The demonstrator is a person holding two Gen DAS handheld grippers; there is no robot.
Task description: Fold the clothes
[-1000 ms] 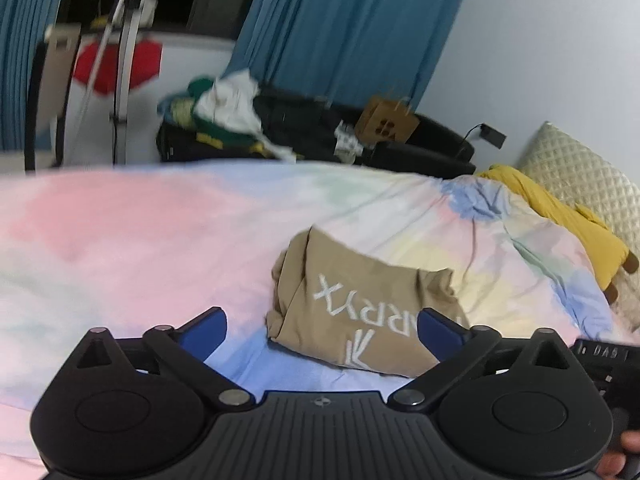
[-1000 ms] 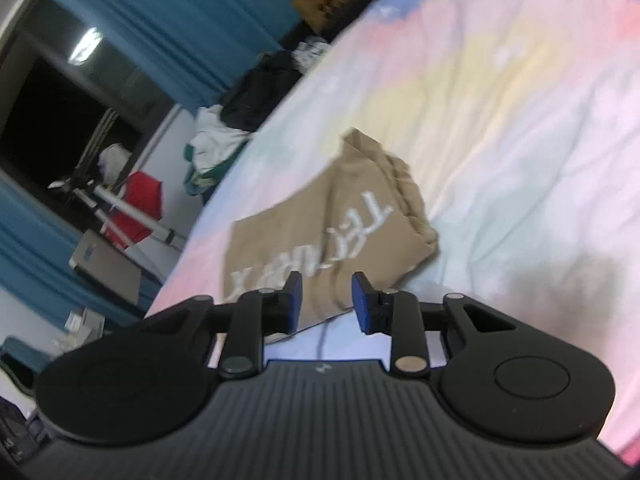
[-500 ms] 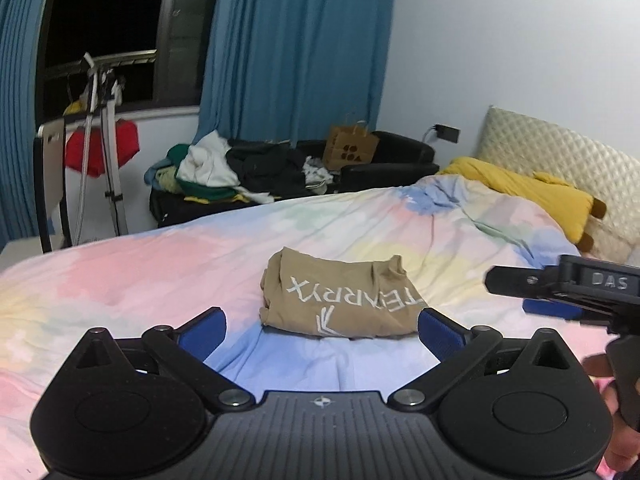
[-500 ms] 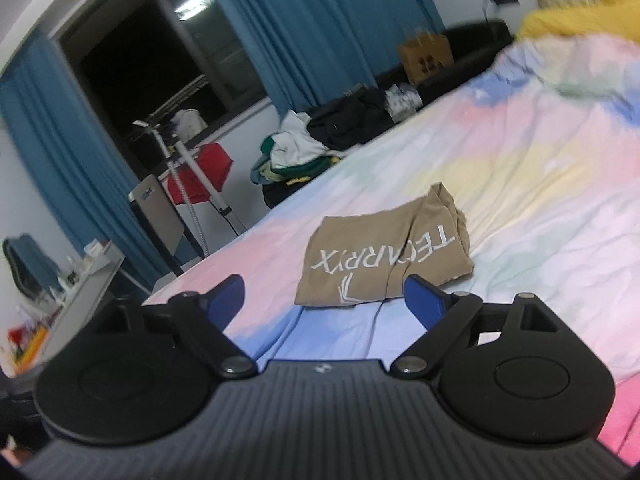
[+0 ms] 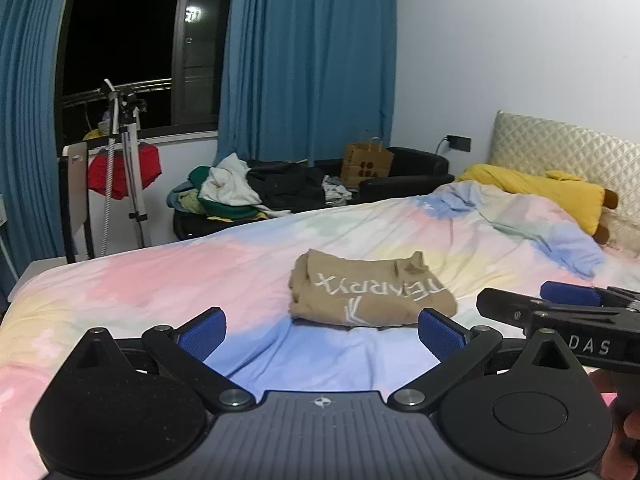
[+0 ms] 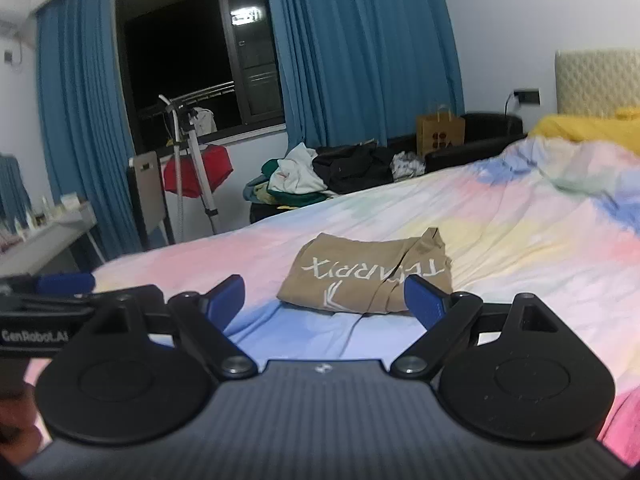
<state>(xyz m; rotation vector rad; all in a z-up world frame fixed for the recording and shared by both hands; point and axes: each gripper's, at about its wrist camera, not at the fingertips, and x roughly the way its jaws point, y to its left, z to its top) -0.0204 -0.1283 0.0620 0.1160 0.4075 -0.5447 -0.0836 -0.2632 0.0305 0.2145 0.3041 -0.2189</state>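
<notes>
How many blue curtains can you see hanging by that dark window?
2. One blue curtain hangs left of the dark window, the other blue curtain right of it. More curtain may lie beyond the picture's left edge.

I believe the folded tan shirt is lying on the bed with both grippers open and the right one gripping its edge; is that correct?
Not quite: the right gripper grips nothing. In the right wrist view its open jaws stand clear of the folded tan shirt on the bed. The left gripper is open too.

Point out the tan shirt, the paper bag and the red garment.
Tan shirt (image 5: 372, 294), left wrist view, on the white lettering.
Paper bag (image 5: 366, 164), left wrist view, on its printed front.
Red garment (image 6: 200, 174), right wrist view, on the hanging cloth.
</notes>
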